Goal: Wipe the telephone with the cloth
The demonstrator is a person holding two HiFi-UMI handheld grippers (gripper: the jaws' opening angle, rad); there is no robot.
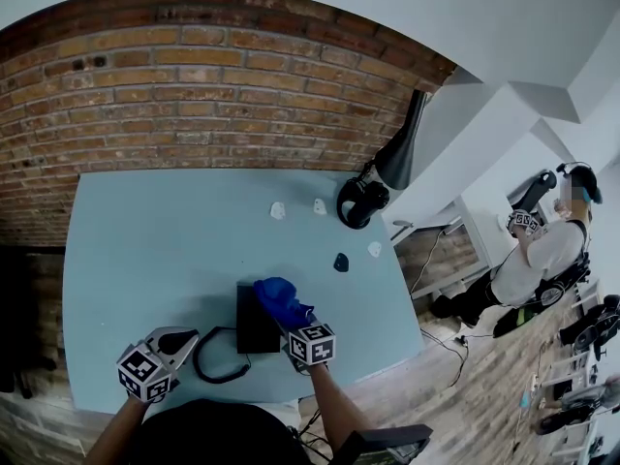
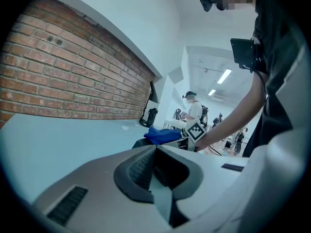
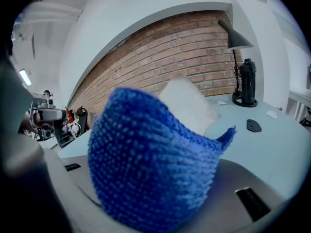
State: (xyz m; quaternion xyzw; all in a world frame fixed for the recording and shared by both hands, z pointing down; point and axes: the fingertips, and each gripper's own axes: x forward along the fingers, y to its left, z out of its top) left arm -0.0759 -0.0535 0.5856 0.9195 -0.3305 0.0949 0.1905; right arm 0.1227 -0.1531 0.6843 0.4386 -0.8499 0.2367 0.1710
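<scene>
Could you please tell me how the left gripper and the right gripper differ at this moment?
The right gripper is shut on the blue cloth; the left gripper holds nothing, its jaws together. The right gripper is over the black telephone; the left gripper is beside it, over the table near the cord. Both carry marker cubes.
</scene>
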